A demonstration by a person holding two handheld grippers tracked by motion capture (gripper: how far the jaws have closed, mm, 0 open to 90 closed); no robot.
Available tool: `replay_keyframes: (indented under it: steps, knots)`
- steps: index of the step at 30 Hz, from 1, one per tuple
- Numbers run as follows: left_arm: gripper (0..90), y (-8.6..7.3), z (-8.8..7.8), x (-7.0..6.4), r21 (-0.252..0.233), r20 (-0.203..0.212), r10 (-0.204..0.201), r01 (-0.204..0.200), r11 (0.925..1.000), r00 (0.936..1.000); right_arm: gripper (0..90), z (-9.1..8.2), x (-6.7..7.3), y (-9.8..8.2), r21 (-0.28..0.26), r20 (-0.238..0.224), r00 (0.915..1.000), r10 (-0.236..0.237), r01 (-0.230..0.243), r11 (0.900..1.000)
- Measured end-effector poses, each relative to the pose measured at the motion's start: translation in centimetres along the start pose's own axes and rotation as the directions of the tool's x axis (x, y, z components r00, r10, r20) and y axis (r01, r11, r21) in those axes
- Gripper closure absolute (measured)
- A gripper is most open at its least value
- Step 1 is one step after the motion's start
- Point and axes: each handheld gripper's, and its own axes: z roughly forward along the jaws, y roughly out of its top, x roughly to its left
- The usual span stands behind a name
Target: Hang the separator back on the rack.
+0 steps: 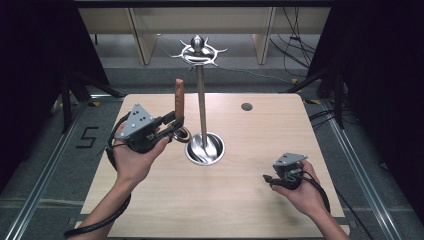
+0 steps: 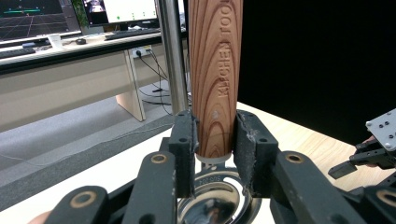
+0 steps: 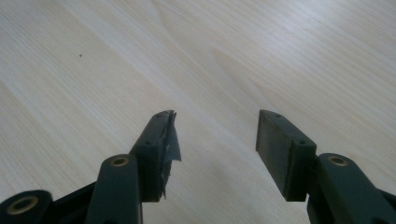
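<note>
My left gripper (image 1: 176, 125) is shut on the lower end of a wooden handle (image 1: 179, 97) that stands upright; in the left gripper view the handle (image 2: 215, 70) reads "KITCHEN TOOL" and both pads press its sides. A shiny metal utensil head (image 2: 217, 205) hangs under the jaws. Just right of it rises a steel stand with a thin pole (image 1: 201, 105), a round base (image 1: 205, 149) and a crown of hooks (image 1: 198, 51). My right gripper (image 1: 267, 178) rests low over the table's front right, open (image 3: 215, 140) with bare wood between its fingers.
The light wooden table (image 1: 250, 200) has a small dark round hole (image 1: 246, 106) near its far edge. Black curtains hang at both sides. Desks and cables lie on the floor beyond the table. The pole (image 2: 172, 56) stands close behind the held handle.
</note>
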Motion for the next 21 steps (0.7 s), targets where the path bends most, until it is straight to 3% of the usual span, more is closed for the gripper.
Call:
replay_keyframes:
  steps: [21]
  knots:
    - [68.9,1.1,0.8,-0.3,-0.004,-0.001,-0.005,0.005,1.0000,1.0000,47.7,0.0,0.0,0.0,-0.004,-0.001,1.0000,0.002,-0.002,1.000]
